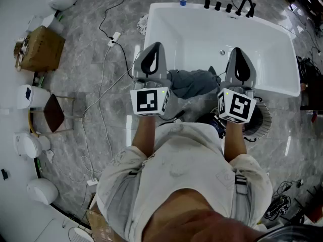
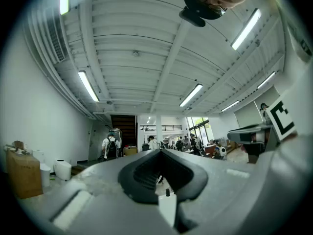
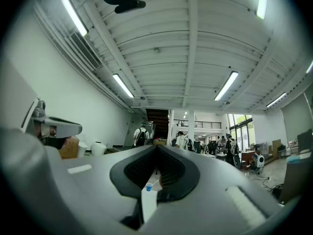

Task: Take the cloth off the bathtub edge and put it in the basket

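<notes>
Nothing done yet: cloth [image 1: 194, 82] on tub [image 1: 202, 39] near edge; left claw [image 1: 154, 48] and right claw [image 1: 237, 52] pressed together, empty; basket [image 1: 261, 116], seemingly, near-right.

**Head view:** from high above the near side of the bathtub [image 1: 202, 34], facing steeply down, whole tub in frame.

**Left gripper view:** from just behind the left tongs [image 2: 159, 153], low over the bathtub's near edge, facing across it and slightly up toward the ceiling [image 2: 146, 48].

**Right gripper view:** same, behind the right tongs [image 3: 158, 150].

**Shared by head and right gripper views:** blue cup [image 1: 182, 1] on the bathtub's far rim.

**Shared by both gripper views:** stairway [image 2: 122, 126] beyond the bathtub.
</notes>
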### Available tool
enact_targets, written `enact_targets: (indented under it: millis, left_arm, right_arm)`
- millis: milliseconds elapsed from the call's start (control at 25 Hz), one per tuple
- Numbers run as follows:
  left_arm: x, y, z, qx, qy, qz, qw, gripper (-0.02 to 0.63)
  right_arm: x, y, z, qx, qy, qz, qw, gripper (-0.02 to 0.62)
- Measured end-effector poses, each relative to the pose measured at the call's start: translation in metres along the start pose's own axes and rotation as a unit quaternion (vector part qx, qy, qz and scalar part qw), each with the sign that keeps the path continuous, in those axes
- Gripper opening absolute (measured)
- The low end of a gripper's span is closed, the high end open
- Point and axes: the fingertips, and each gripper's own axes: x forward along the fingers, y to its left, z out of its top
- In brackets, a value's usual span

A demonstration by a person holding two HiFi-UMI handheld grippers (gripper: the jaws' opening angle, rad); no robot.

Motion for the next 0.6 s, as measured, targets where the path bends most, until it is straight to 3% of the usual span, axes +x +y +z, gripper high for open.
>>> enact_targets:
  millis: [600]
  left_arm:
    - [0.010, -0.006, -0.010, -0.003, 0.007, -0.010, 0.9999, 0.000]
  right_arm:
    - [0.010, -0.002, -0.016, 0.004, 0.013, 0.002, 1.000, 0.002]
